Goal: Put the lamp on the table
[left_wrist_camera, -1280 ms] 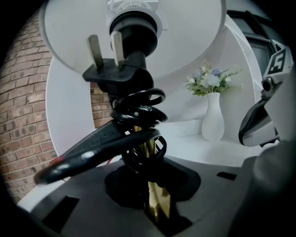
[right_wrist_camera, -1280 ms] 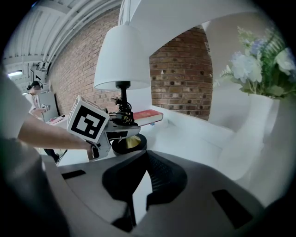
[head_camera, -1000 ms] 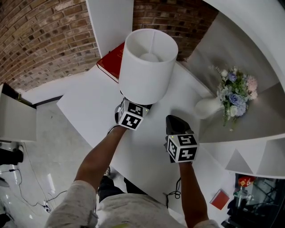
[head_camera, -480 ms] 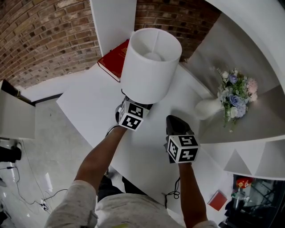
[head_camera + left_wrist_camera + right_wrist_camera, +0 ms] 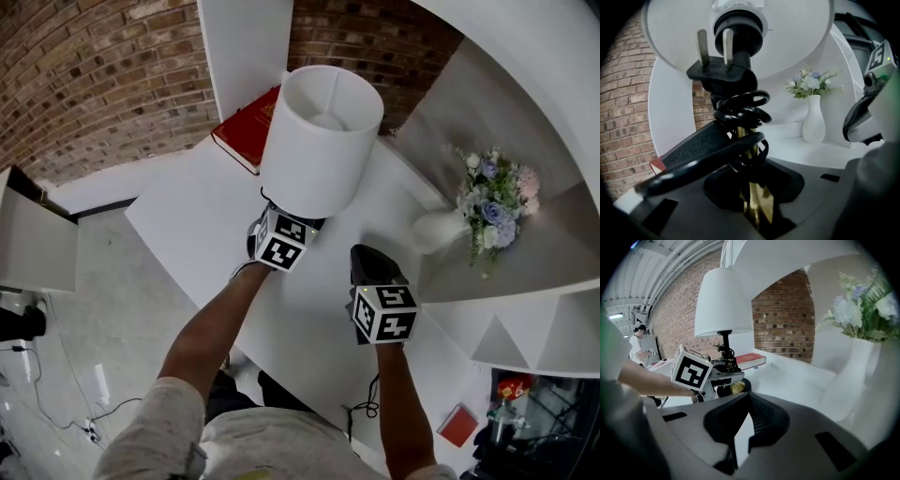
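A: Head view, go.
B: The lamp [image 5: 319,141] stands upright on the white worktop [image 5: 197,216], with a red book [image 5: 248,131] just behind it. The left gripper [image 5: 281,217] is at the lamp's foot, under the shade. The right gripper [image 5: 364,253] is apart from it, towards the vase [image 5: 436,228].
A: Left gripper view?
B: The brass stem [image 5: 752,197] sits between the jaws, with the cord [image 5: 740,112] coiled round it and the plug [image 5: 723,70] on top. The jaws have just been opening. There's a dark gap beside the stem, so no squeeze.
A: Right gripper view?
B: The jaws are closed tip to tip, nothing in them. The lamp's black base [image 5: 740,385] sits flat on the worktop.
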`<act>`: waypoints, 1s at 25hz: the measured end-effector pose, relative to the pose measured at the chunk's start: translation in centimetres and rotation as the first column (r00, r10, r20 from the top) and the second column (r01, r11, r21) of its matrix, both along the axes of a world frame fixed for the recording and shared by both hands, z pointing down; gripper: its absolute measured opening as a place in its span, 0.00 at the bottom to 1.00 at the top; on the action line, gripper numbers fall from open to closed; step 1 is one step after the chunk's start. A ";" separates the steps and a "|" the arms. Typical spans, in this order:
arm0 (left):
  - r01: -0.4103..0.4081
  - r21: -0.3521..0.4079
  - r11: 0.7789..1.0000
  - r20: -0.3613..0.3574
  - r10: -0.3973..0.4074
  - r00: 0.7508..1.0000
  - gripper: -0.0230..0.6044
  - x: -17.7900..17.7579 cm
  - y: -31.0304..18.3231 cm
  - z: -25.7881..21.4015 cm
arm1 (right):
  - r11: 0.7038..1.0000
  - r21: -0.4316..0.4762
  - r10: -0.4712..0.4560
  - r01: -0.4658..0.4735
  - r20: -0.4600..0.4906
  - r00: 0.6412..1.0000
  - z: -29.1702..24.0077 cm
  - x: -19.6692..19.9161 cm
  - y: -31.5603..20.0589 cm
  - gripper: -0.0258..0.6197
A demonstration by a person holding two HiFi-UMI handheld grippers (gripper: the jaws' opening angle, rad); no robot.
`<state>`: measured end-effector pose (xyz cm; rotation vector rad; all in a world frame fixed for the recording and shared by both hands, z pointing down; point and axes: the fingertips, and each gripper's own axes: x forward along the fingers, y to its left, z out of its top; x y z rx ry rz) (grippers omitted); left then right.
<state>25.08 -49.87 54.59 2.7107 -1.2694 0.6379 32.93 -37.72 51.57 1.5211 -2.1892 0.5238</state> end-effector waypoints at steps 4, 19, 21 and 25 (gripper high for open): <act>-0.017 -0.062 0.998 -0.036 0.015 0.999 0.29 0.2 0.4 0.2 | 1.000 0.006 -0.007 0.007 0.007 1.000 -0.3 -0.5 0.0 0.05; -0.004 -0.093 0.996 0.033 0.007 0.999 0.35 -2.1 2.5 -0.3 | 0.999 0.034 -0.029 0.027 0.069 0.997 -1.6 -3.1 -0.4 0.05; 0.002 -0.094 0.996 0.040 0.002 0.999 0.35 -2.7 3.0 -0.6 | 0.999 0.041 -0.035 0.032 0.083 0.996 -1.9 -3.8 -0.5 0.05; 0.028 -0.098 0.995 0.033 -0.025 0.999 0.33 -4.1 4.1 -1.1 | 0.997 0.051 -0.054 0.050 0.099 0.994 -2.2 -5.2 -0.4 0.05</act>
